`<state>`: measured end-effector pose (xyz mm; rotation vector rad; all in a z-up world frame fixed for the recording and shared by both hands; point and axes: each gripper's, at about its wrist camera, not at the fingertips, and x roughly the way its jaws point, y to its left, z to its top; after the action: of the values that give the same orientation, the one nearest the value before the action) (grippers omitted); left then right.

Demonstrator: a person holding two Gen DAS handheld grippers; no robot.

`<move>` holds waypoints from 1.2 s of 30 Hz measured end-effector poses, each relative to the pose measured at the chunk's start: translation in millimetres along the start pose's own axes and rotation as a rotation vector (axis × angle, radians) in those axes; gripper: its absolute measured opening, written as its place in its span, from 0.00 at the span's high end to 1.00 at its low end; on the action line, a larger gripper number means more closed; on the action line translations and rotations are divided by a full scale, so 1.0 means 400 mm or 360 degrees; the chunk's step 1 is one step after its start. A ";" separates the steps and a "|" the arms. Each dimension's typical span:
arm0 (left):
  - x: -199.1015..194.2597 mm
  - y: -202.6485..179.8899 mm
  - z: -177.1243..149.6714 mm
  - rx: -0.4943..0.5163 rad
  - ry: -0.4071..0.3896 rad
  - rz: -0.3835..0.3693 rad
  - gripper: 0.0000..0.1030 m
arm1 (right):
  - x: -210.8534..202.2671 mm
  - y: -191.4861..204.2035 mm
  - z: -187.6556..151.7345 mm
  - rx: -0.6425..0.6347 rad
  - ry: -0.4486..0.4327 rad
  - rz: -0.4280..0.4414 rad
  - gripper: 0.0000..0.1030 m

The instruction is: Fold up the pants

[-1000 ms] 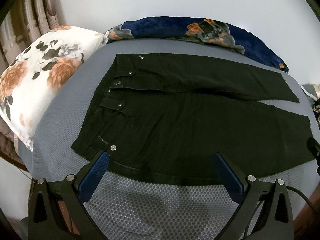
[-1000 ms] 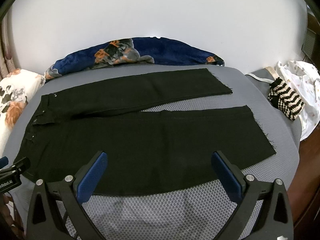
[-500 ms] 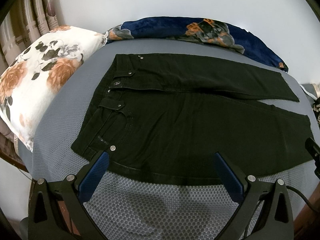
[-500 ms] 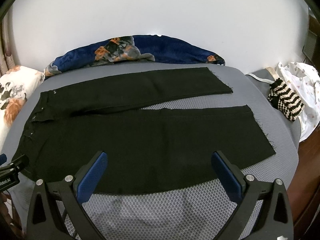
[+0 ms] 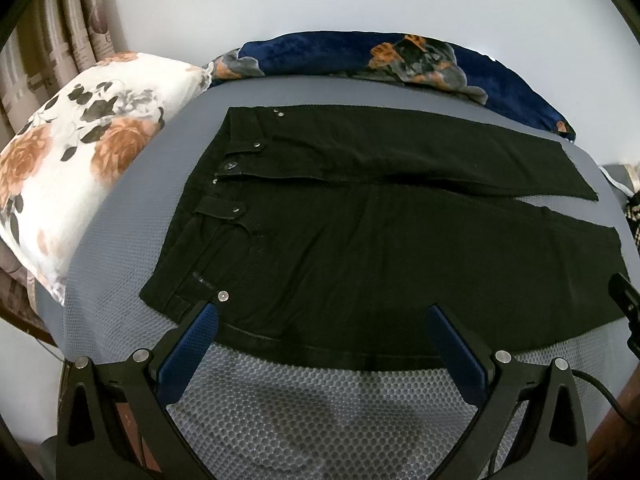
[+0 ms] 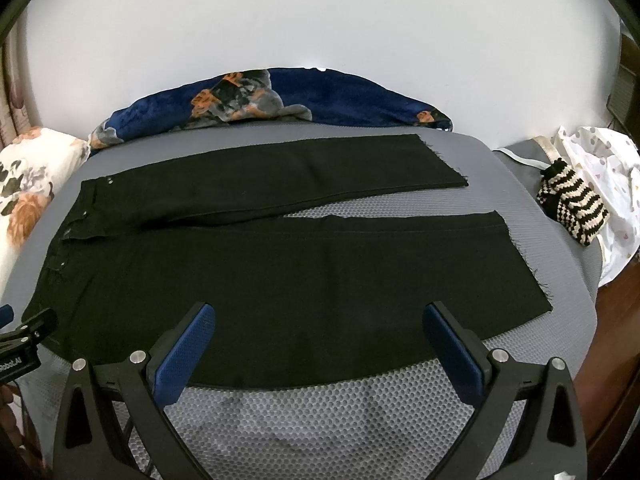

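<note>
On a grey bed [image 5: 320, 412] covered in honeycomb-textured mesh, black pants [image 5: 360, 248] lie spread flat with both legs apart. Seen from the left wrist camera, the waistband with its silver button and rivets sits toward 9 o'clock, and the two legs run out toward 3 o'clock, the far leg angling slightly away so a thin wedge of grey shows between them. A plain white wall [image 5: 360, 0] fills the background at 12 o'clock. Against it, along the far edge of the bed, rests a dark blue floral blanket [image 5: 400, 60]. A white pillow with orange flowers [image 5: 80, 168] lies at 9 to 10 o'clock, just beside the waistband end, with striped curtains [image 5: 48, 52] behind it.

From the right wrist camera, the frayed leg hems end near 3 o'clock, short of the bed's edge. Past that edge, at 2 to 3 o'clock, sit a black-and-cream striped knitted item [image 6: 572, 208] and a white dotted cloth [image 6: 608, 184].

The left gripper [image 5: 320, 312] hovers at 6 o'clock over the near hem of the hip, its blue-padded jaws spread wide and holding nothing. The right gripper [image 6: 320, 312] hovers likewise over the near leg, jaws wide apart and empty. A bare strip of mesh lies between the pants and the bed's near edge.
</note>
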<state>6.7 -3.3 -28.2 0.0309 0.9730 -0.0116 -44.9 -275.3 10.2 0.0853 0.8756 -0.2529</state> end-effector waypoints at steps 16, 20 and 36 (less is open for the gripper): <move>0.000 -0.003 0.001 -0.0001 0.0002 -0.0001 0.00 | 0.001 0.007 -0.001 -0.0013 -0.0010 -0.0015 0.00; 0.001 -0.004 0.002 0.0000 0.0000 -0.0001 0.00 | 0.001 0.008 -0.002 -0.0015 -0.0010 -0.0014 0.00; 0.000 -0.005 0.002 -0.0004 0.0002 -0.0001 0.00 | 0.003 0.016 -0.003 -0.0022 -0.0002 -0.0009 0.00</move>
<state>7.5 -5.2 -27.9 0.0286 0.9744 -0.0107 -43.5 -269.2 8.3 0.0699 0.8766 -0.2520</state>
